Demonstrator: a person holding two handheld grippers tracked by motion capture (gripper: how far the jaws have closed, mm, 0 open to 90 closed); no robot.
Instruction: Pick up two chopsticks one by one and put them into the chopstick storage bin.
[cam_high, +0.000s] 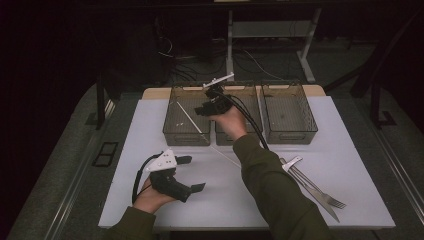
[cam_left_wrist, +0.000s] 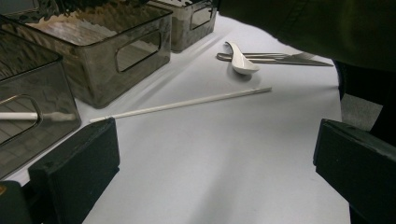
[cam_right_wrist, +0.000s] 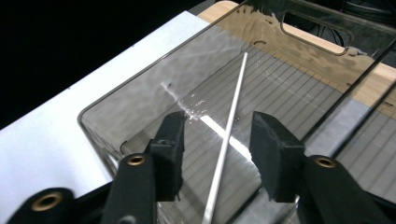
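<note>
A white chopstick (cam_high: 189, 117) lies slantwise inside the left clear bin (cam_high: 186, 139). My right gripper (cam_high: 204, 110) hovers over that bin, open. In the right gripper view the chopstick (cam_right_wrist: 229, 135) runs between the two pads without touching either, and the right gripper (cam_right_wrist: 219, 123) holds nothing. A second white chopstick (cam_high: 225, 156) lies on the white table just in front of the bins; the left gripper view has this chopstick (cam_left_wrist: 182, 104) ahead of the jaws. My left gripper (cam_high: 192, 174) rests low at the table's front left, open and empty (cam_left_wrist: 215, 158).
Two more clear bins (cam_high: 289, 134) stand to the right of the first, in a row at the back. A white spoon (cam_high: 291, 163), a knife and a fork (cam_high: 322, 196) lie at the front right. The right forearm crosses the table's middle.
</note>
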